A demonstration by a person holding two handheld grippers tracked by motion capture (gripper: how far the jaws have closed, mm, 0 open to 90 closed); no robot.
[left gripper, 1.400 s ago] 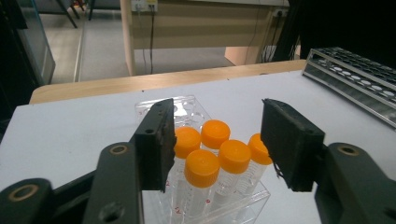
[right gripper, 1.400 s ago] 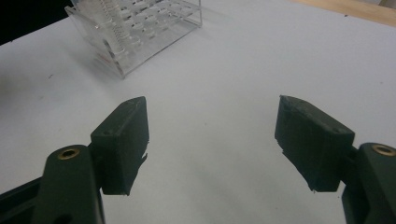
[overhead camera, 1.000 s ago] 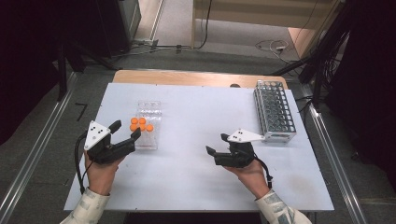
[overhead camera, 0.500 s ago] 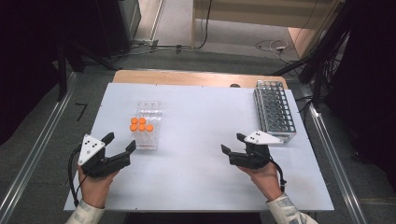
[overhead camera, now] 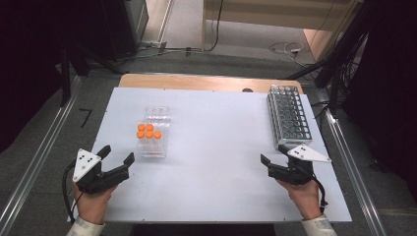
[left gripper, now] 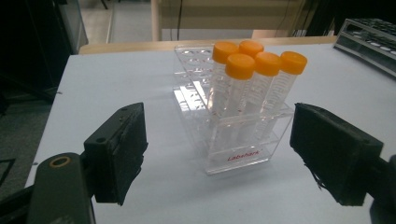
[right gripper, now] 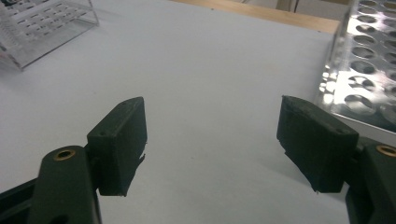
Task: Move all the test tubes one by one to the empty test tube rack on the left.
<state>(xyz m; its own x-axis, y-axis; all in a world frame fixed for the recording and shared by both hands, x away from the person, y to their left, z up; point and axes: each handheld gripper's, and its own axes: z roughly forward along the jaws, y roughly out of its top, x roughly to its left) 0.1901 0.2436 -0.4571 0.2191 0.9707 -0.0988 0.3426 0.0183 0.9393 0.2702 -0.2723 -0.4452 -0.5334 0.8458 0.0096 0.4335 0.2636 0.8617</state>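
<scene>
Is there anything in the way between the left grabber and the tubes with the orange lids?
Nothing visible is in the way. The left gripper has its jaws open, and bare white table lies between it and the clear rack holding the orange-capped tubes. The metal rack sits far off, near the right gripper.

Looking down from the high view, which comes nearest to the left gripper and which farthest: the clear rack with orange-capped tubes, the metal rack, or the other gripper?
From the left gripper:
1. Clear rack with orange-capped tubes, just ahead of it.
2. Right gripper, across the table's near edge.
3. Metal rack, far right corner.
</scene>
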